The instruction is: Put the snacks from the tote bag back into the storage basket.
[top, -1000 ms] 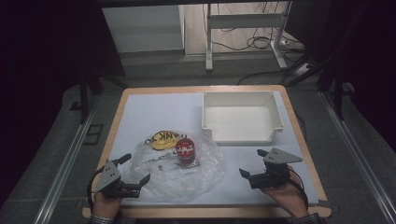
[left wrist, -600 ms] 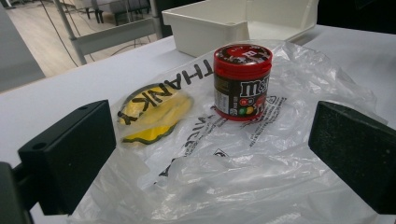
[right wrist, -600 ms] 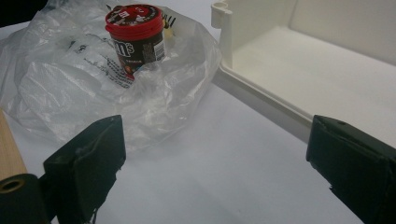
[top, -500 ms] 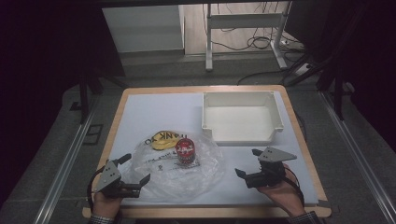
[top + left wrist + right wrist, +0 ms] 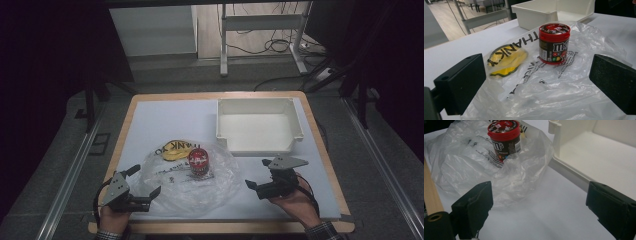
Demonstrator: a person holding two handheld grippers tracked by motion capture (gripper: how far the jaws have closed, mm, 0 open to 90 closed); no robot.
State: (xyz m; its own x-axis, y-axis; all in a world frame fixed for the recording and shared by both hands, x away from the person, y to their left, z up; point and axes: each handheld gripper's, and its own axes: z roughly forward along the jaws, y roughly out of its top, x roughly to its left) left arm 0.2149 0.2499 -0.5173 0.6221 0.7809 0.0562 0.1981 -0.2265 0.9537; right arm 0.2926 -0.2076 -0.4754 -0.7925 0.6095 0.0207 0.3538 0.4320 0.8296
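Observation:
A red-lidded candy jar [image 5: 200, 161] [image 5: 554, 42] [image 5: 505, 140] stands upright on a crumpled clear plastic bag [image 5: 185, 187] [image 5: 564, 85] with a yellow "THANK YOU" patch [image 5: 172, 149]. My left gripper [image 5: 146, 180] [image 5: 537, 75] rests at the bag's near left edge, open, its jaws pointed at the jar with only loose bag film low between them. My right gripper [image 5: 256, 173] [image 5: 539, 202] sits on the white mat right of the bag, open. Its jaws have just been closing, with nothing between them.
An empty white bin [image 5: 260, 125] [image 5: 599, 155] stands at the back right of the mat, close to the right gripper. The wooden table edge [image 5: 225, 227] runs along the front. Bare white mat [image 5: 160, 115] lies behind the bag.
The right gripper has shifted slightly left toward the bag and its jaws have narrowed. The left gripper, jar and bag have stayed put.

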